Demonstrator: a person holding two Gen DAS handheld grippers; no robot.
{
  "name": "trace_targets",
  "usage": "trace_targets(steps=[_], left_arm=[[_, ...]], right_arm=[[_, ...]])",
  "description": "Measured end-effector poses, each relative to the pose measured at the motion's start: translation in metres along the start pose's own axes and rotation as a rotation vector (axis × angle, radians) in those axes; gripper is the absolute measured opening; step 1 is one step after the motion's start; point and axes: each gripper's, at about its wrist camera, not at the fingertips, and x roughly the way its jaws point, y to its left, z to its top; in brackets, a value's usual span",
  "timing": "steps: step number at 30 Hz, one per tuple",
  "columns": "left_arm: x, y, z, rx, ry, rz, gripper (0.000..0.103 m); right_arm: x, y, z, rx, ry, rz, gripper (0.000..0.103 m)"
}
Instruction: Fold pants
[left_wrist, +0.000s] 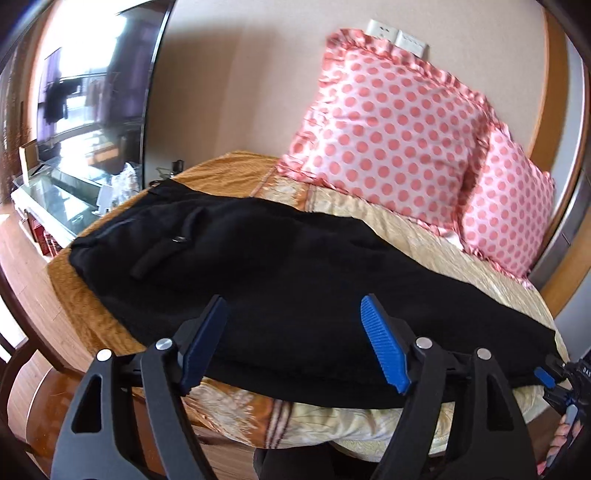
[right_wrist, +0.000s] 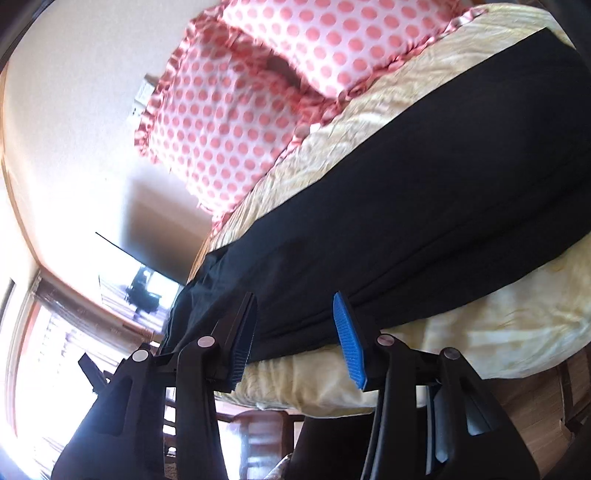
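Black pants (left_wrist: 280, 273) lie stretched out along a bed with a yellow-gold cover (left_wrist: 229, 170), waistband and a small metal buckle at the far left. My left gripper (left_wrist: 295, 314) is open, its blue pads over the near edge of the pants, holding nothing. My right gripper (right_wrist: 295, 314) is open too, its jaws on either side of the pants' near edge (right_wrist: 406, 229). The right gripper also shows at the right edge of the left wrist view (left_wrist: 554, 376), by the leg end of the pants.
Two pink polka-dot pillows (left_wrist: 388, 133) lean against the wall at the far side of the bed. A dark TV screen (left_wrist: 92, 74) hangs on the left wall above a glass-topped cabinet (left_wrist: 48, 199). Wooden floor (left_wrist: 22, 251) runs beside the bed.
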Motion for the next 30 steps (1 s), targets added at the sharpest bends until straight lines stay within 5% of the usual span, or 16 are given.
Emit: trace_targets(steps=[8, 18, 21, 24, 30], left_arm=[[0.036, -0.061, -0.034, 0.182, 0.082, -0.016, 0.081], [0.043, -0.05, -0.043, 0.188, 0.12, -0.017, 0.083], [0.044, -0.05, -0.043, 0.188, 0.124, -0.024, 0.084], [0.044, -0.05, -0.043, 0.185, 0.127, -0.029, 0.085], [0.041, -0.049, -0.04, 0.174, 0.132, -0.049, 0.085]], right_arm=[[0.029, 0.009, -0.015, 0.048, 0.083, -0.057, 0.046], [0.038, 0.0, -0.007, 0.172, 0.007, -0.114, 0.043], [0.039, -0.004, -0.005, 0.198, -0.031, -0.115, 0.035], [0.037, -0.014, -0.005, 0.221, -0.061, -0.106, 0.008], [0.021, -0.012, -0.016, 0.149, -0.101, -0.048, 0.004]])
